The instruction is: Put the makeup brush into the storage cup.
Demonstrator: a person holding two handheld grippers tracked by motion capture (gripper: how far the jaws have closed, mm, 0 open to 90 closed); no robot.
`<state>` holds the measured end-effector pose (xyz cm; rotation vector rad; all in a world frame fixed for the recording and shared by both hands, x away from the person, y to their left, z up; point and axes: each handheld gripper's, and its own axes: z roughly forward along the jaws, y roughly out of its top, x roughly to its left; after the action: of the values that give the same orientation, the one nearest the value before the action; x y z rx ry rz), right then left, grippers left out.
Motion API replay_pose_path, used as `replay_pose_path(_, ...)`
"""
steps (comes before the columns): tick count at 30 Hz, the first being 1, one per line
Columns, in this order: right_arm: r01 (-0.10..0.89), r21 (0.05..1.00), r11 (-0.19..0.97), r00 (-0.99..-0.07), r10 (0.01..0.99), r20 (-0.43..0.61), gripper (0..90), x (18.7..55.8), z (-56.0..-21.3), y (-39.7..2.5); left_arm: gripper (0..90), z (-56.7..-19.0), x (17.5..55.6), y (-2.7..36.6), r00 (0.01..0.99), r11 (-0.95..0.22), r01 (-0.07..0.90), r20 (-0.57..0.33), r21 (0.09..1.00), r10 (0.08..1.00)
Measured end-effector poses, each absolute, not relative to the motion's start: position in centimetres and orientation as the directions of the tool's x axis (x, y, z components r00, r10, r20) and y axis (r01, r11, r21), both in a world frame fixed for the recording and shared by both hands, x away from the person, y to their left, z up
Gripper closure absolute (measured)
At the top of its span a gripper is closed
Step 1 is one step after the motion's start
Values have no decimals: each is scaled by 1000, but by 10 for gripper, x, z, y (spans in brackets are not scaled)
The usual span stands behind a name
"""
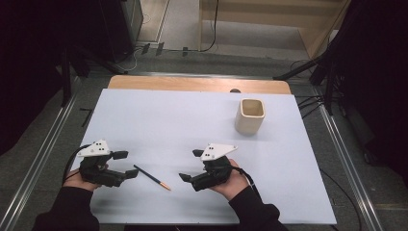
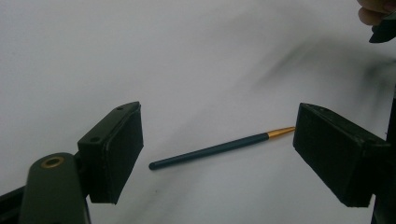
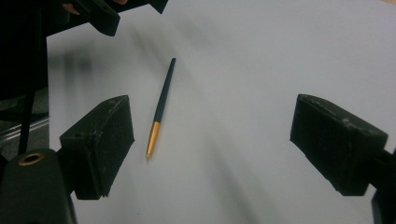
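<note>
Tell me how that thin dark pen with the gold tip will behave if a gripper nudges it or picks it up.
The pen looks straight and rigid, so it should lift stiffly, without drooping. It looks slim and round, lying flat on the smooth white table, so a sideways nudge may well roll it. Its thinness leaves the wide-open left gripper little to clamp, so it may pivot or slip.

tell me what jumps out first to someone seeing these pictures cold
Two black grippers, the left gripper and the right gripper, sit low on the white table, both with jaws wide open and facing each other. Between them lies a thin dark pen with a gold tip, flat on the sheet and untouched. Farther back on the right stands a cream cup, upright and apart.
</note>
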<state>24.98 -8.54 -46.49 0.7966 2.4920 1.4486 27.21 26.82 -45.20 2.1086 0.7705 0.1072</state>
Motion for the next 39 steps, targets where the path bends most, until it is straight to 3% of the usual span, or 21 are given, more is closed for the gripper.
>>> replay_pose_path(26, 337, 847, 411, -882, 453, 131, 152, 258, -464, -32, 168, -451, 273, 273, 796, -421, 491, -196, 763, 572)
replay_pose_path(32, 365, 798, 479, -884, 447, 136, 162, 259, -461, -26, 168, -451, 273, 273, 796, -422, 492, -197, 762, 573)
replay_pose_path(39, 416, 678, 606, -884, 444, 145, 180, 266, -456, -17, 168, -453, 273, 272, 791, -427, 500, -197, 753, 579)
